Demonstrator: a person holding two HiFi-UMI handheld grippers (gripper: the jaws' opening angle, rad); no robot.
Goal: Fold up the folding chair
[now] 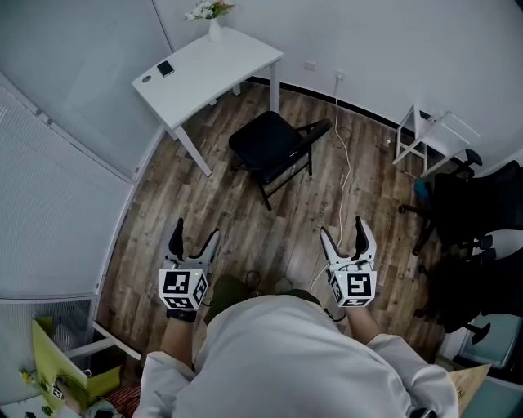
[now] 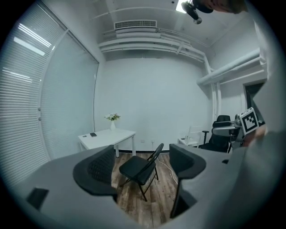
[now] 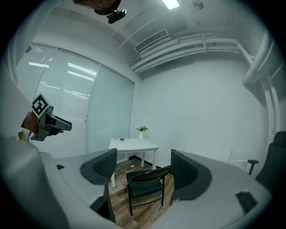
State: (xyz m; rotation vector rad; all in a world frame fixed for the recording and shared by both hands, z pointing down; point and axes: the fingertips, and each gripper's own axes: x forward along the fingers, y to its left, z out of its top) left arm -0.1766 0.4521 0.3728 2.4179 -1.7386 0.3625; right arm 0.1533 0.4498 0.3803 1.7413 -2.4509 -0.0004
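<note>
A black folding chair (image 1: 274, 147) stands unfolded on the wood floor, some way ahead of me, its backrest toward the right. Through the left gripper view the chair (image 2: 140, 170) appears between the jaws at a distance; in the right gripper view the chair (image 3: 146, 184) shows its backrest side. My left gripper (image 1: 194, 237) is held low at the left, jaws open and empty. My right gripper (image 1: 348, 236) is at the right, also open with nothing between its fingers. Both are well short of the chair.
A white desk (image 1: 208, 69) with a vase of flowers (image 1: 211, 15) and a small dark device stands behind the chair. A white cable (image 1: 343, 163) trails across the floor. A white rack (image 1: 429, 135) and black office chairs (image 1: 470, 208) crowd the right wall.
</note>
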